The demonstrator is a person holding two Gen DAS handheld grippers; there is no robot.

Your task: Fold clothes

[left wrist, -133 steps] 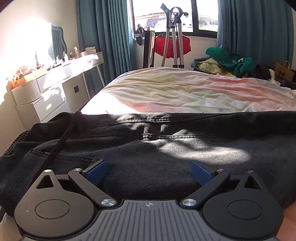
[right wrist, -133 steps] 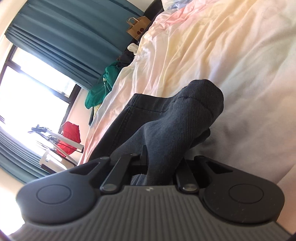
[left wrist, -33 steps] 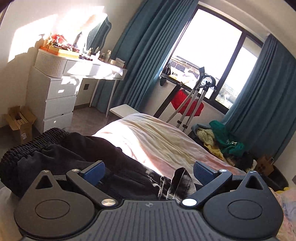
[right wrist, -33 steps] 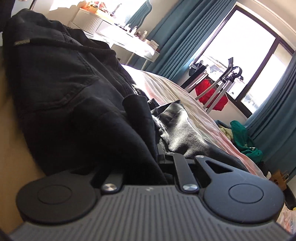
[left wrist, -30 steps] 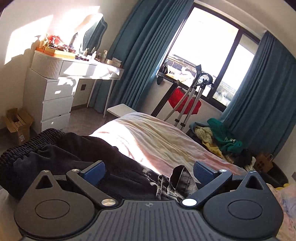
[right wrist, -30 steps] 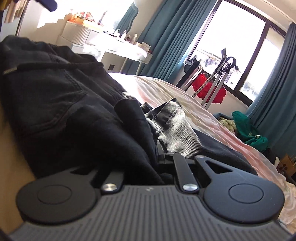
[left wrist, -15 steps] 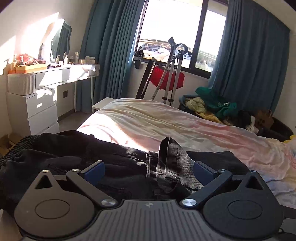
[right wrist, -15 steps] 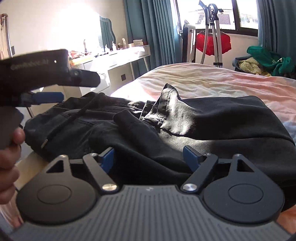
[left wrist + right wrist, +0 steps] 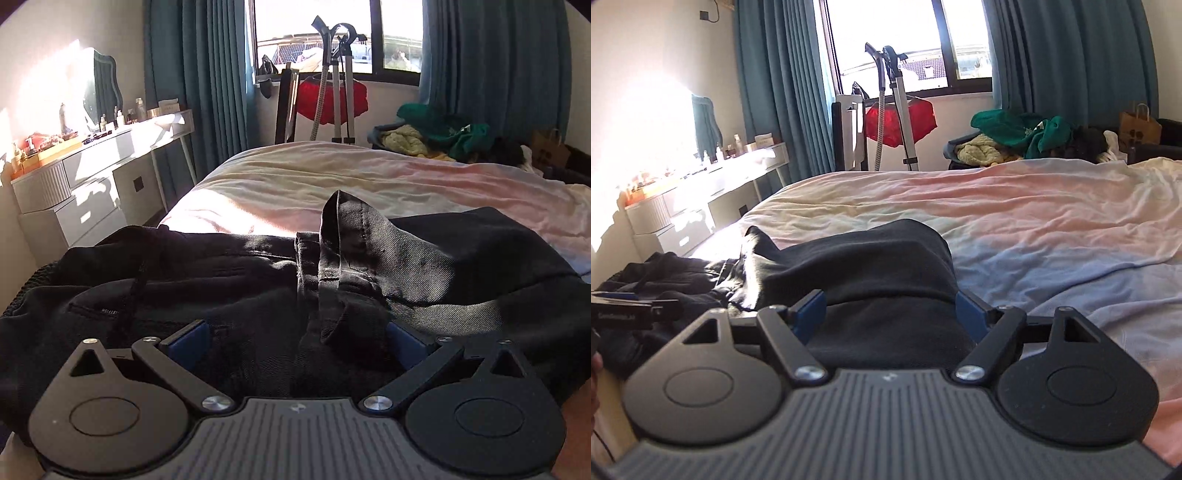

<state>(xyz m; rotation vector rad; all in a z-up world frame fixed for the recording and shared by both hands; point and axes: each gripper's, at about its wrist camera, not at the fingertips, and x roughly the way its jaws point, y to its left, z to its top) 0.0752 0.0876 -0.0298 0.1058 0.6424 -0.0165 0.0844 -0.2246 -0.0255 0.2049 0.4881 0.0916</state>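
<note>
Black drawstring pants (image 9: 229,288) lie folded over on the near edge of the bed (image 9: 332,177), with a hem corner (image 9: 343,218) sticking up in the middle. My left gripper (image 9: 295,338) is open, its blue pads either side of the bunched cloth, gripping nothing. In the right wrist view the pants (image 9: 871,258) form a dark fold. My right gripper (image 9: 890,308) is open around that fold's right end. The left gripper's body (image 9: 631,306) shows at the left edge.
A pastel sheet covers the bed (image 9: 1034,206). A white dresser (image 9: 85,184) with bottles stands left. A garment steamer (image 9: 340,81) with a red cloth stands by the window. A clothes pile (image 9: 436,136) and a paper bag (image 9: 1139,127) lie at the far right.
My right gripper has let go of the pants, opened and moved right along the fold. My left gripper has dropped lower over the pants and stayed open.
</note>
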